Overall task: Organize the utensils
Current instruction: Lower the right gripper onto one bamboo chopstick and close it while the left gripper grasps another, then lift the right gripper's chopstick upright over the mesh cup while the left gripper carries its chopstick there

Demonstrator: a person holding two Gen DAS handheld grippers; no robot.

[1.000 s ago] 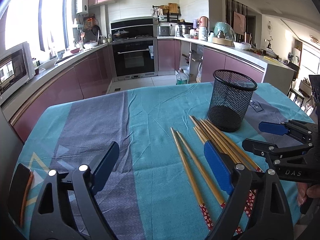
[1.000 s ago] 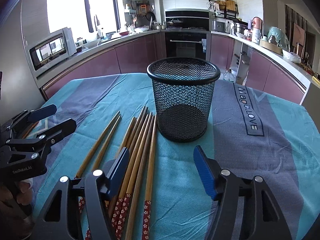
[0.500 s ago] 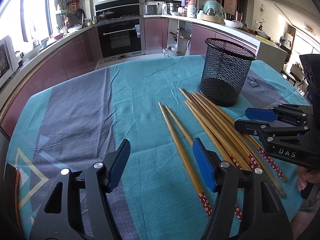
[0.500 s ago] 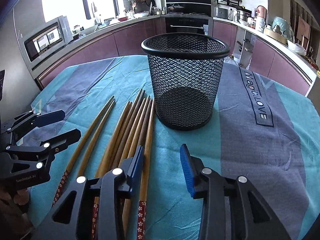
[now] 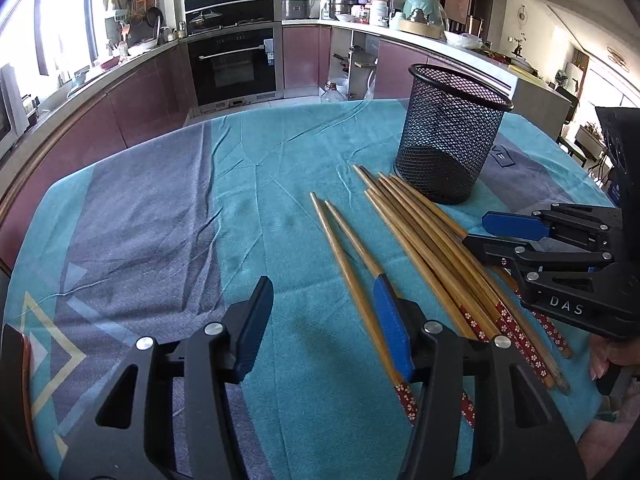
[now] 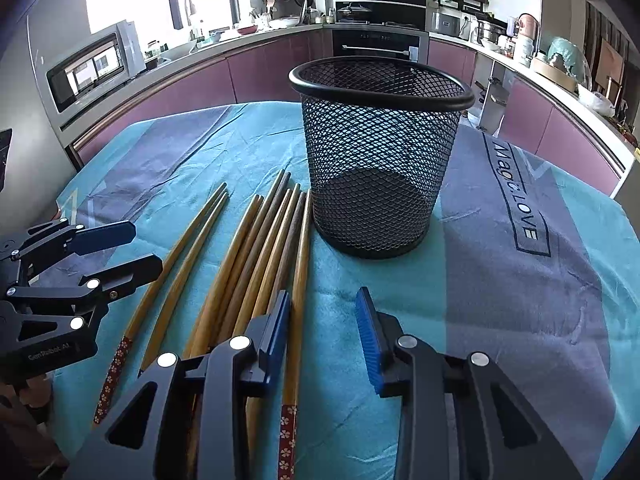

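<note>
Left claw [image 5: 322, 300]: jaws apart, nothing between them, above the teal cloth [image 5: 160, 208] on the desk. A separate pair of chopsticks [image 5: 352, 256] lies just under its right finger. Right claw [image 6: 324, 312]: jaws apart, empty; its left finger sits over the main bundle of chopsticks [image 6: 260, 248]. Mesh cup [image 6: 380, 152] stands upright directly ahead of the right claw, just beside the bundle's tips, nothing visible inside.

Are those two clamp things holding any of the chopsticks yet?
No. The left gripper and right gripper are both open and empty. The chopsticks all lie on the tablecloth beside the mesh cup.
</note>
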